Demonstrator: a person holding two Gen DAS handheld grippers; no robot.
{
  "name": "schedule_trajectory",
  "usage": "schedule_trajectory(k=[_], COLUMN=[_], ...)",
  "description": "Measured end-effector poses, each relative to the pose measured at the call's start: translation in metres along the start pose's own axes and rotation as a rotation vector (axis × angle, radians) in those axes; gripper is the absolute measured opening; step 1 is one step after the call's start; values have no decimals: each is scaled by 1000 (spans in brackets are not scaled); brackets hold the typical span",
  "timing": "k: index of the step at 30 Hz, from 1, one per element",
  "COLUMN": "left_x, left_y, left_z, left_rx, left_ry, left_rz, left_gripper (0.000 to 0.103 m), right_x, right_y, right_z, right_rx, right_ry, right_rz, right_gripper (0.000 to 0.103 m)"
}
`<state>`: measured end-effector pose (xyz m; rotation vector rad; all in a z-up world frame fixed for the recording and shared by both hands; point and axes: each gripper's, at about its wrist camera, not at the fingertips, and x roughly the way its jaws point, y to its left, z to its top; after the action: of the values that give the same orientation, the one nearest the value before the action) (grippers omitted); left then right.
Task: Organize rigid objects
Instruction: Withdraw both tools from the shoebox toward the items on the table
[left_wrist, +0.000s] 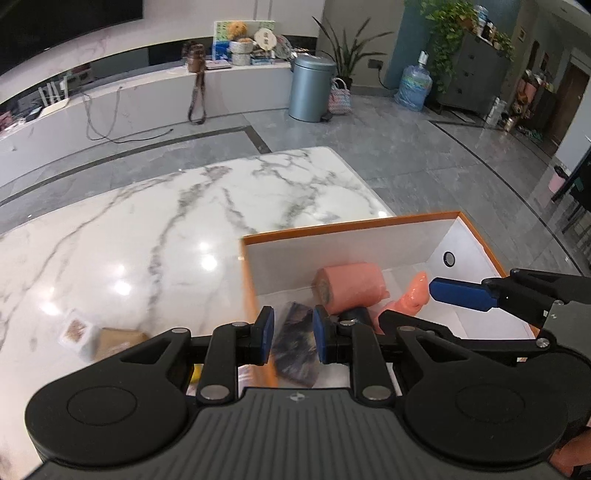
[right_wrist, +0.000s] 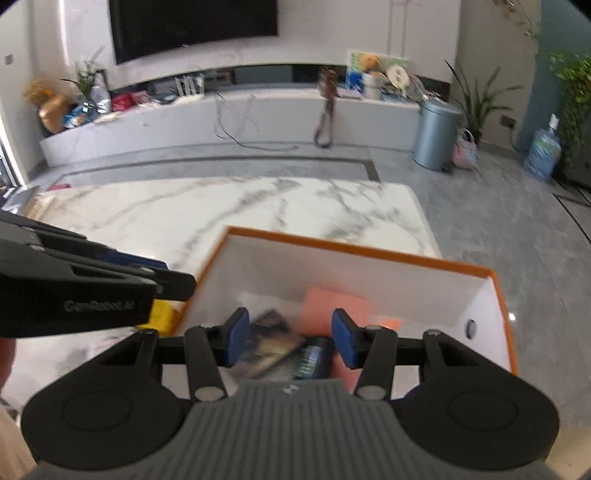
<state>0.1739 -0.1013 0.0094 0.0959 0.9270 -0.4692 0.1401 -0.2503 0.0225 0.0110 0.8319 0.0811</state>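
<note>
An orange-rimmed white box (left_wrist: 354, 225) (right_wrist: 369, 251) stands on the marble table. Inside it lie a pink roll (left_wrist: 351, 286) (right_wrist: 334, 308), a pink soft piece (left_wrist: 415, 295), a dark wrapped packet (left_wrist: 295, 341) (right_wrist: 269, 341) and a dark can (right_wrist: 314, 356). My left gripper (left_wrist: 293, 334) is open above the box's left wall, with the dark packet below the gap between its fingers. My right gripper (right_wrist: 290, 341) is open and empty above the box contents. The right gripper's blue fingertips (left_wrist: 461, 293) show over the box in the left wrist view. The left gripper's body (right_wrist: 92, 291) shows at the left of the right wrist view.
A small clear packet (left_wrist: 75, 328) and a brown box (left_wrist: 118, 341) lie on the table left of the orange box. A yellow item (right_wrist: 162, 314) sits beside the box's left wall. The marble table (left_wrist: 166, 221) ends at the far side, with grey floor and a metal bin (left_wrist: 312, 88) beyond.
</note>
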Motion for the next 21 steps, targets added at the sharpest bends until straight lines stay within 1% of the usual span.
schedule_trajectory(k=[7,15,18,21], left_x=[-37,-62,-64,-61], left_y=[37,80,92,99], left_z=[-24,-61,-76,-88], left_rx=[-67,-141,-136,-95], left_ry=[-22,-21,-4,28], left_rz=[39,72,63,39], left_gripper=[25,28,31,34], right_x=[-17,-26,-26,-26], right_y=[48,93,105,112], right_z=[-2,-19,-29,-41], right_rx=[-32,-2,29,63], right_ry=[-47,-39,-20,3], right_rz=[66,154,182,170], right_gripper=[50,50,50,49])
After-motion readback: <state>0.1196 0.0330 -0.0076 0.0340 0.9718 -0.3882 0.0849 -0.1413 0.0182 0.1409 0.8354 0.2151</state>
